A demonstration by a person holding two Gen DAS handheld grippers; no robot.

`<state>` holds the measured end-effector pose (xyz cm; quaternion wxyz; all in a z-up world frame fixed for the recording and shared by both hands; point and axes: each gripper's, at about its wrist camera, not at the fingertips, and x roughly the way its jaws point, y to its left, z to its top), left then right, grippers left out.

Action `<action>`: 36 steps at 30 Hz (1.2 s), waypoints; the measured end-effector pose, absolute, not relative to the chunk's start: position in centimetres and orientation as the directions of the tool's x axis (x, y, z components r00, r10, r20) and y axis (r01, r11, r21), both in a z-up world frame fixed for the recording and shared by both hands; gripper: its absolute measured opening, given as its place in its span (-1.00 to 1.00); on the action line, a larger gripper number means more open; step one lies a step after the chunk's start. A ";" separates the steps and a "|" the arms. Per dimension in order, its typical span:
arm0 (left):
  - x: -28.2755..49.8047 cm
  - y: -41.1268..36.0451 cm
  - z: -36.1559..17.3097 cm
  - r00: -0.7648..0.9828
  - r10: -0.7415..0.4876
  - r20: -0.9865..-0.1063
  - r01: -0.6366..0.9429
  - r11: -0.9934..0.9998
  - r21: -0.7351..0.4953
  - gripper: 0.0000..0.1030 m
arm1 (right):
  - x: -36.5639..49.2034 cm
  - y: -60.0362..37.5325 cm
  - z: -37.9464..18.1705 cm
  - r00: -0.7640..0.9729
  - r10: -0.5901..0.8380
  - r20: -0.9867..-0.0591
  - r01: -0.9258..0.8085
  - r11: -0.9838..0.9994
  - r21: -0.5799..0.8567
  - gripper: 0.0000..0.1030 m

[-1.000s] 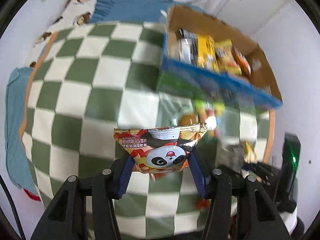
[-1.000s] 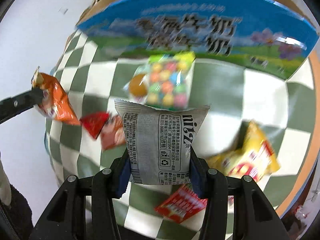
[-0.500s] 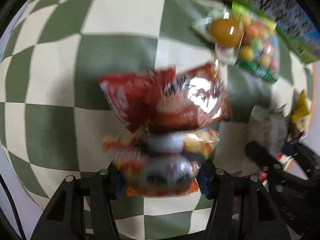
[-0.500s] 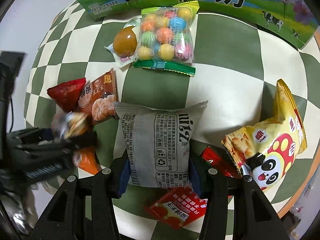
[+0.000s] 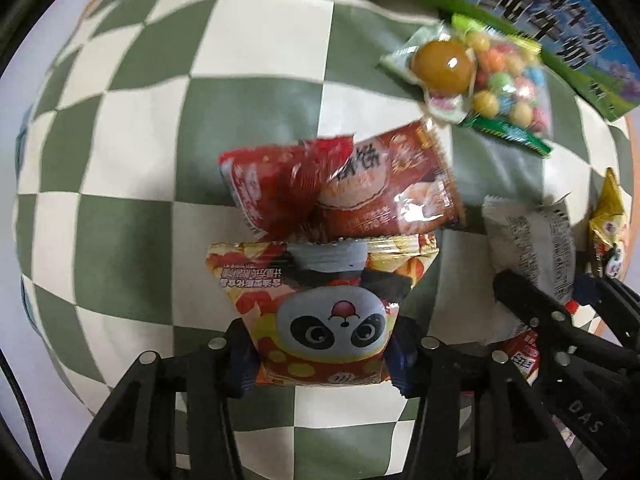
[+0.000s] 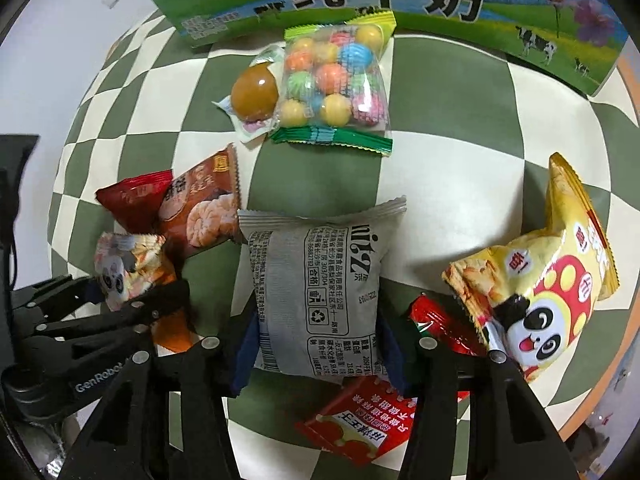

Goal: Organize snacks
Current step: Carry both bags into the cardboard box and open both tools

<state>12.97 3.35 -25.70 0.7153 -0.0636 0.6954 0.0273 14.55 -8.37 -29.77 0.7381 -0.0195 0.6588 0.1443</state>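
Note:
My left gripper (image 5: 324, 354) is shut on an orange panda snack bag (image 5: 320, 312), held low over the green-and-white checked cloth (image 5: 132, 152). The bag also shows in the right wrist view (image 6: 128, 268). My right gripper (image 6: 316, 344) is shut on a grey snack packet (image 6: 316, 292), which also shows in the left wrist view (image 5: 532, 244). A red packet (image 5: 276, 184) and a brown biscuit packet (image 5: 392, 188) lie just beyond the panda bag. The blue-and-green milk carton box (image 6: 400, 4) stands at the far edge.
A bag of coloured candy balls (image 6: 336, 84) and a brown packed egg (image 6: 254, 90) lie by the box. A yellow panda bag (image 6: 552, 288) lies at the right. Red packets (image 6: 360, 428) lie under my right gripper. The orange table edge (image 6: 628, 320) runs along the right.
Both grippers have tilted down from the box towards the cloth and come lower, each still holding its packet. The left one now sits close beside the right one.

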 end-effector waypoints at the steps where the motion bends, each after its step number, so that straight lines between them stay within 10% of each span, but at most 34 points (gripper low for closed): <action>1: 12.8 3.2 -25.1 0.045 -0.047 -0.998 -0.127 0.990 -0.053 -0.09 | 14.3 -8.4 -29.5 0.089 0.196 -0.977 -0.238 0.956 0.170 0.04; 18: 23.8 -0.8 -6.8 0.296 -0.245 -0.923 -0.007 0.966 -0.259 -0.09 | 19.8 -14.0 -12.0 0.318 0.437 -0.841 -0.212 0.897 0.387 0.02; 36: 43.4 -1.7 -16.8 -0.020 -0.175 -0.984 -0.008 0.985 -0.175 -0.09 | 37.0 -15.6 -16.7 0.190 0.278 -0.942 -0.137 0.957 0.255 0.03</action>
